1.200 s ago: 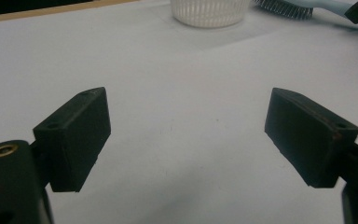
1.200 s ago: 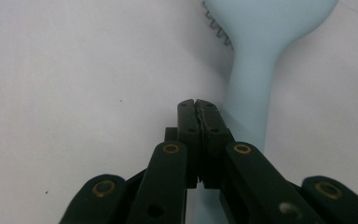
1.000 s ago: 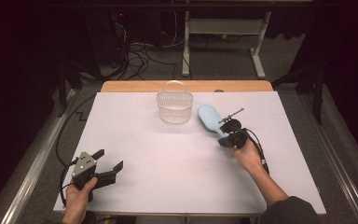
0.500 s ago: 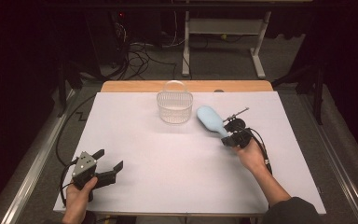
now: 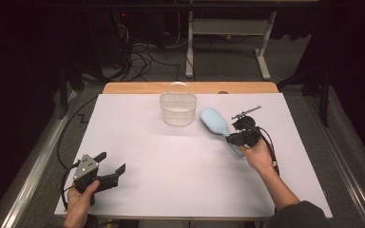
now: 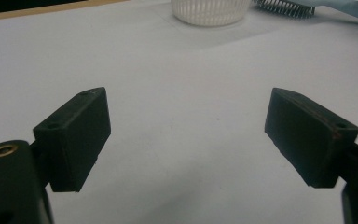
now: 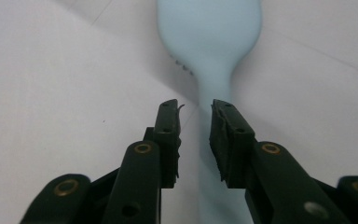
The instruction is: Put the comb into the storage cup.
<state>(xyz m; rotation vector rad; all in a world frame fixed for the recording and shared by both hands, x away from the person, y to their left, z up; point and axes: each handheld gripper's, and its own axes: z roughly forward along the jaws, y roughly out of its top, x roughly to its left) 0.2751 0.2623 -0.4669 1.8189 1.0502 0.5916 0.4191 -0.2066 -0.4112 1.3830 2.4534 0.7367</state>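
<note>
A light blue hairbrush (image 5: pixel 213 121) lies on the white table cover, its head pointing toward a clear ribbed basket (image 5: pixel 177 110). My right gripper (image 5: pixel 232 139) is at the brush's handle. In the right gripper view the jaws stand a little apart on either side of the handle (image 7: pixel 200 186), and the right gripper (image 7: pixel 194 109) has just been opening, its pads off the brush. The brush head (image 7: pixel 209 32) lies ahead of them. My left gripper (image 5: pixel 111 161) rests at the near left, wide open with nothing between its fingers (image 6: pixel 79 135).
The basket (image 6: pixel 209 11) stands at the back middle, with the brush bristles (image 6: pixel 284 7) to its right. The white table cover (image 5: pixel 171 161) reaches the near edge, and a wooden strip (image 5: pixel 133 88) shows at the far edge. Cables and a desk frame lie on the floor behind.
The right hand and brush have shifted only slightly, and the brush now rests flat by the basket. The left gripper has not moved.
</note>
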